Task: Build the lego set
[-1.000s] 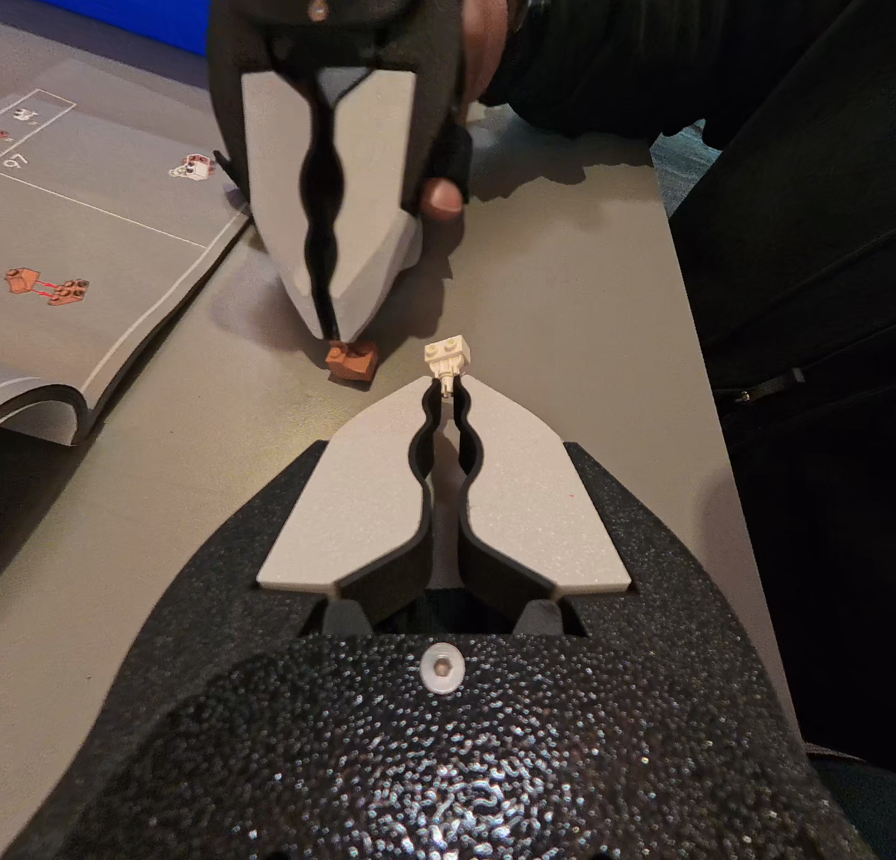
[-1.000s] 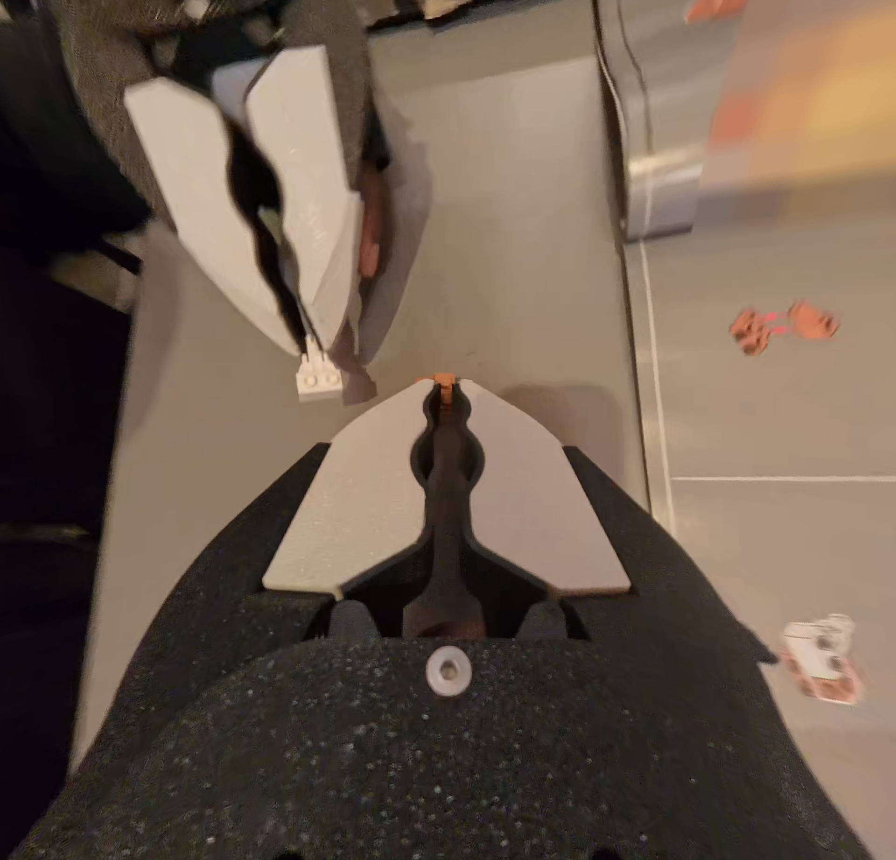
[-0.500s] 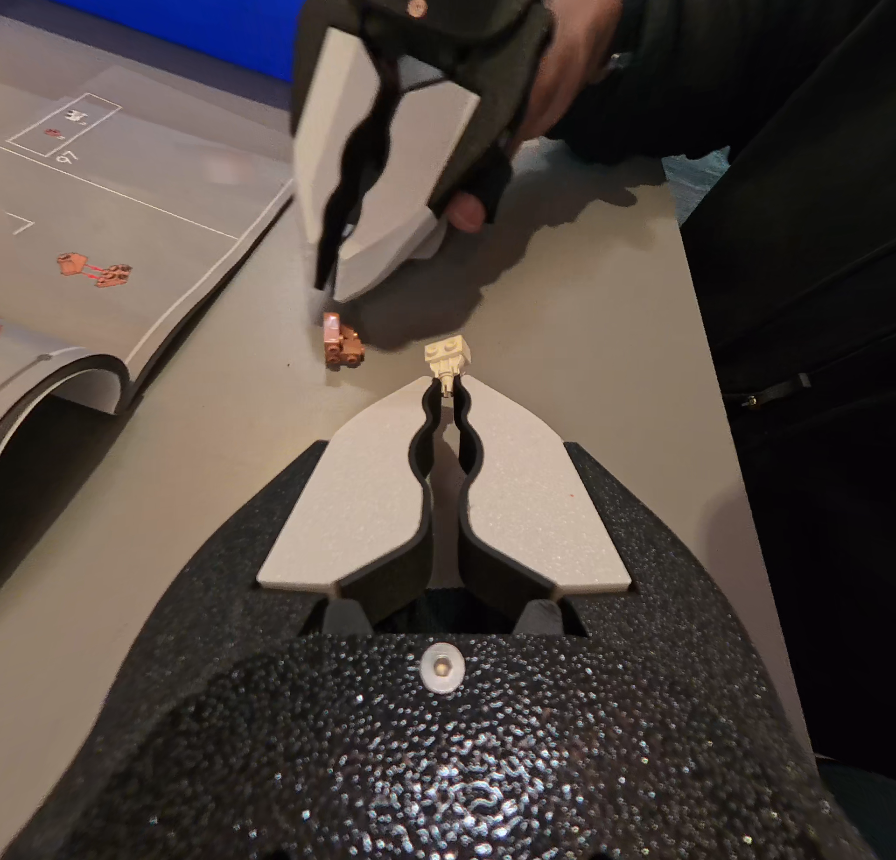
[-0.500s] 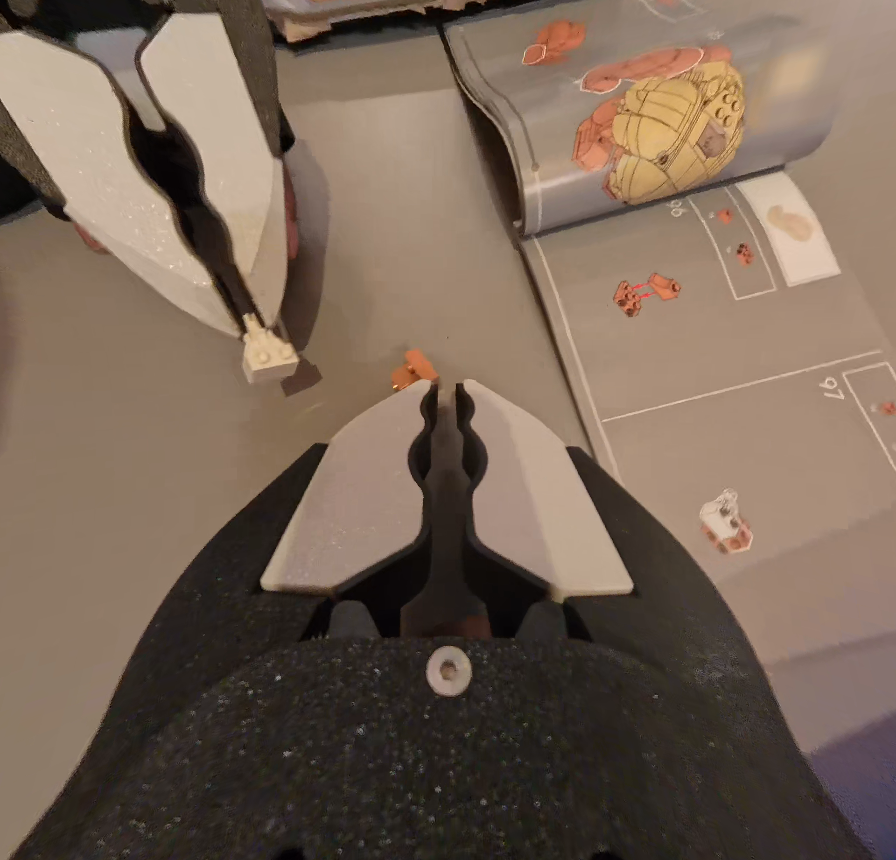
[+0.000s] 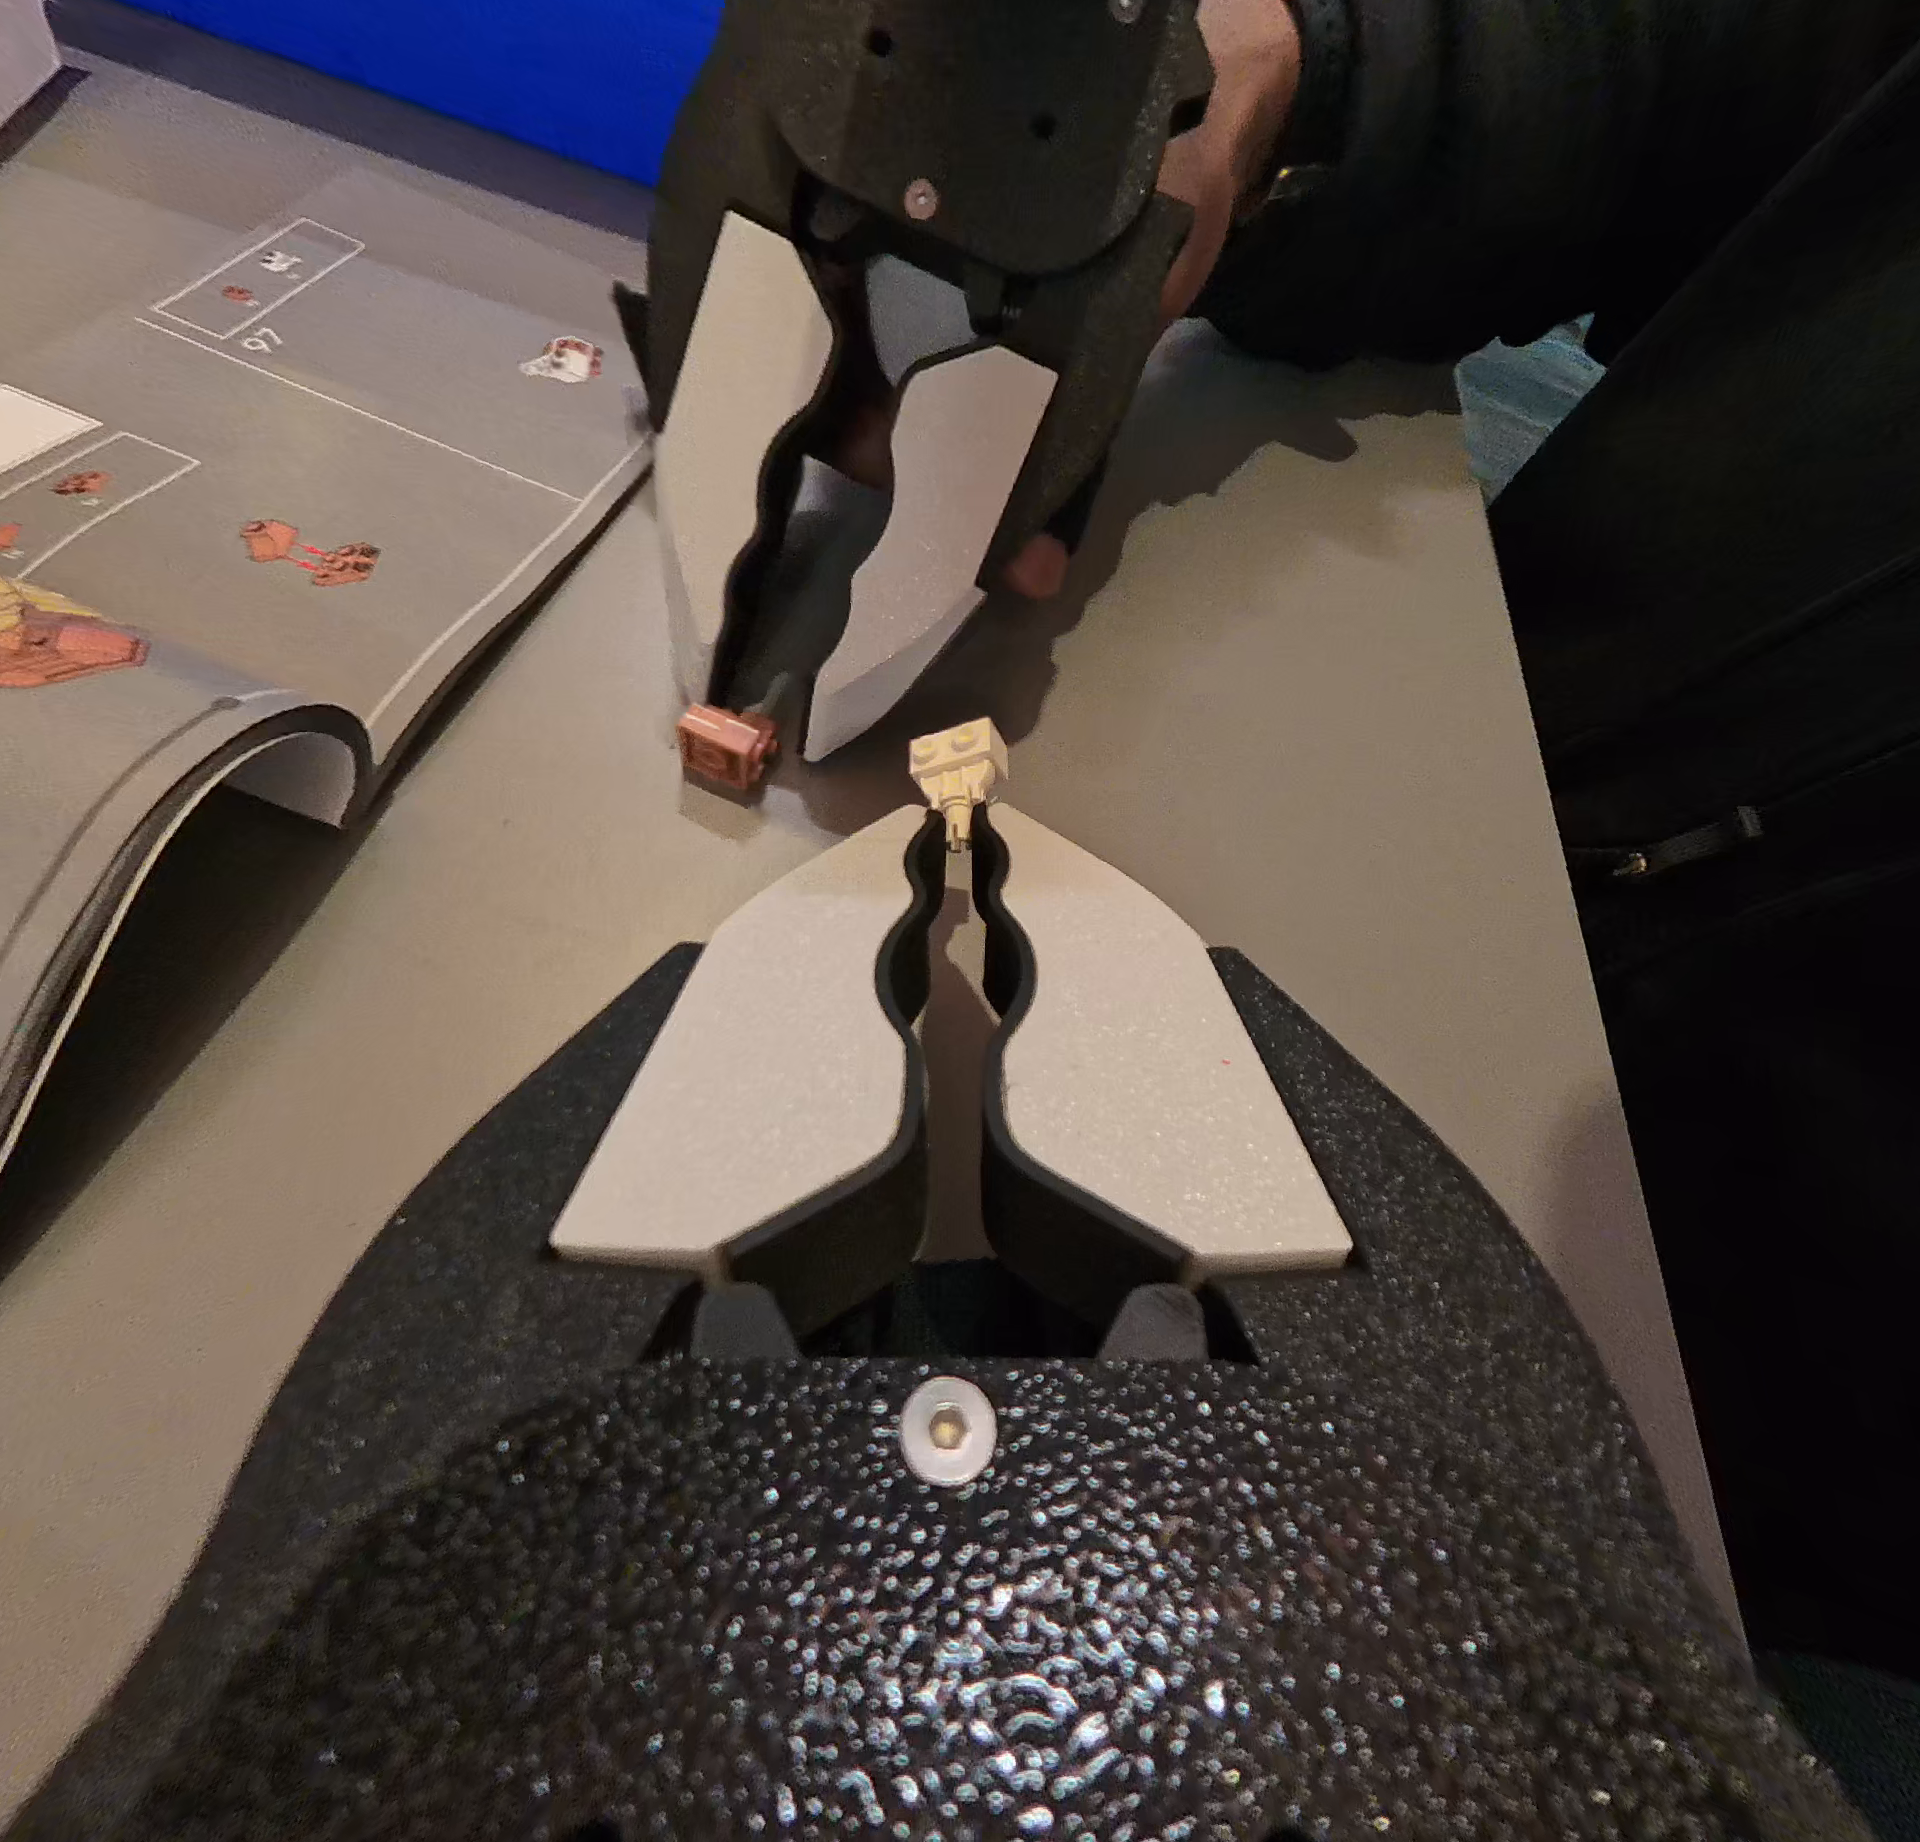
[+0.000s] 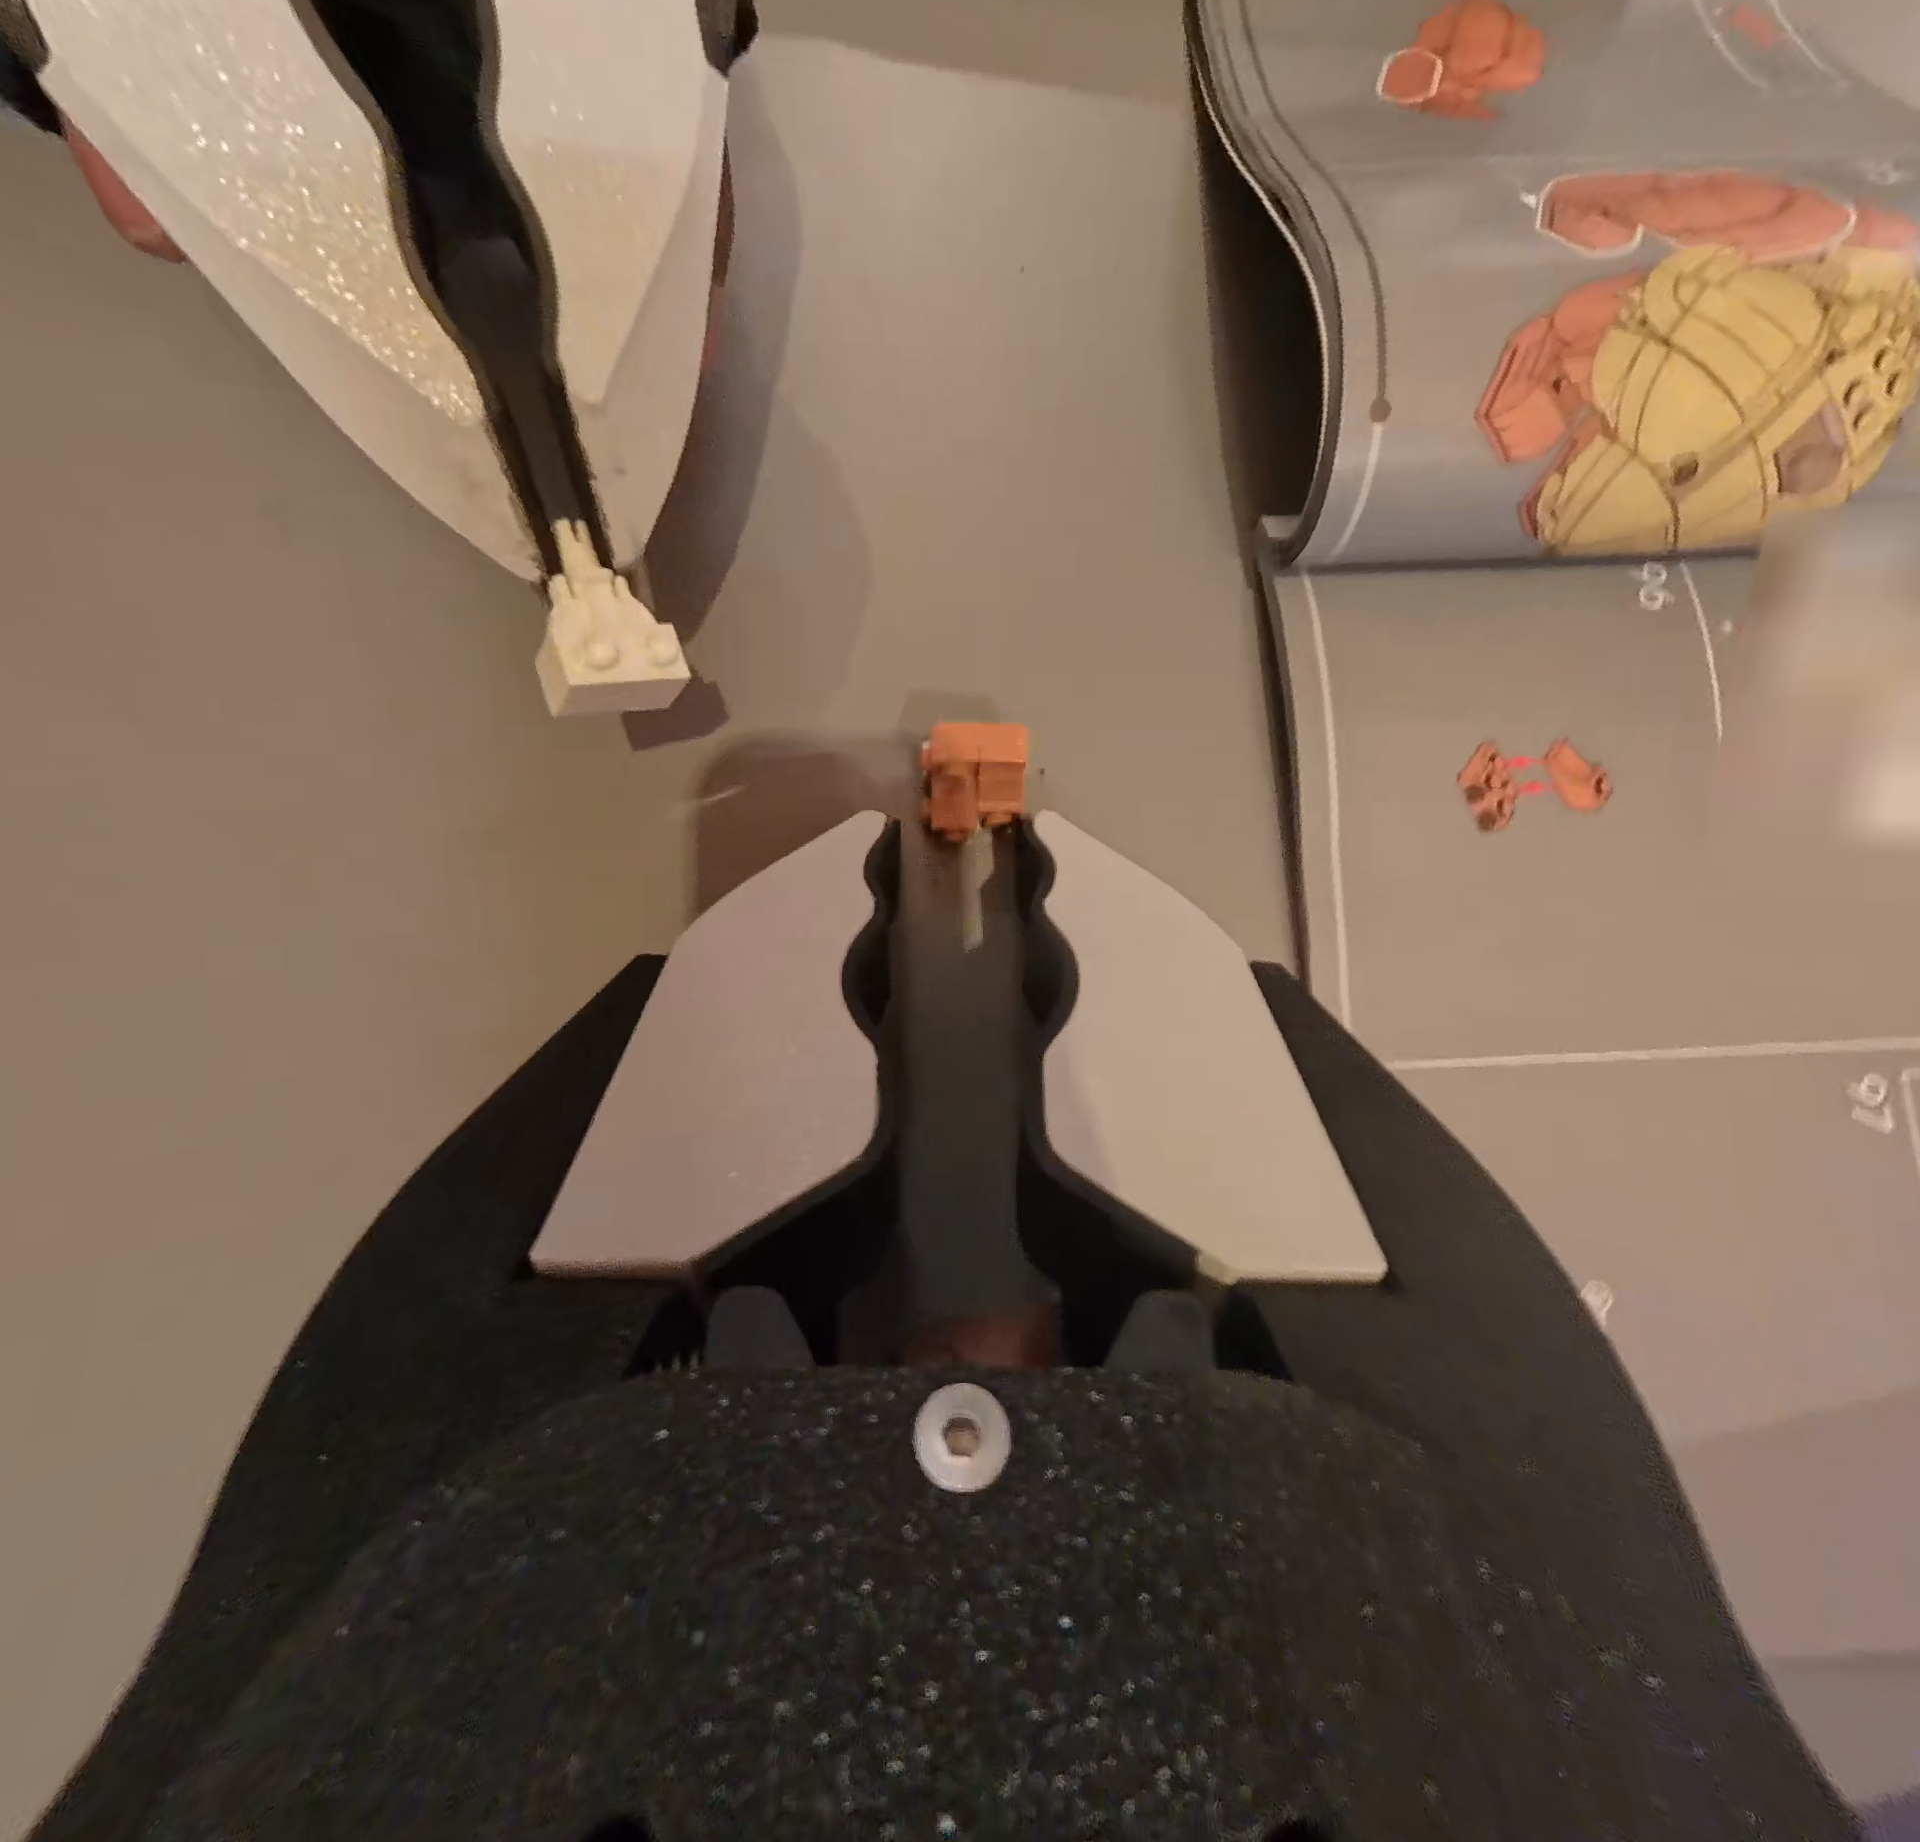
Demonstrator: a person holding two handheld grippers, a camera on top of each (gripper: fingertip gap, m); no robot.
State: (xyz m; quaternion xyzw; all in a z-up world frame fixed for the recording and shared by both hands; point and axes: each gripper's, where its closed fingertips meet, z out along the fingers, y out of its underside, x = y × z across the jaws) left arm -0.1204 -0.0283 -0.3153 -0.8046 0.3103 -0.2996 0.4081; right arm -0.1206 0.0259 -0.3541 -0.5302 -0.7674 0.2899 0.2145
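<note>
- My left gripper (image 5: 958,824) is clamped on the thin stem of a cream toy brick piece (image 5: 958,758); the studded plate end juts past the fingertips, clear of the grey table (image 5: 1226,753), and the right wrist view confirms it from the far side, with the same cream piece (image 6: 611,662) pinched at the tip and casting a shadow on the table just beside it
- My right gripper (image 6: 956,831) has its jaws apart; a reddish-brown toy brick piece (image 6: 977,776) lies on the table right at the mouth between the fingertips, nearer the right-hand one; from this view I cannot tell whether either pad touches it
- The left wrist view adds what mine on the right lacks; the right gripper (image 5: 753,717) stands tip-down over the table with a clear gap between its pale fingers (image 5: 894,587), and the brown piece (image 5: 725,748) sits at the tip of one finger, well short of the other, so it is not gripped
- A person's hand (image 5: 1226,161) in a dark sleeve holds that gripper from behind
- An open instruction booklet (image 6: 1558,857) lies beside the brown piece, its pages showing drawings of brick assemblies; the left wrist view shows the curled page edge of the booklet (image 5: 312,753)
- A blue surface (image 5: 416,16) runs behind the table; no container shows in either view
</note>
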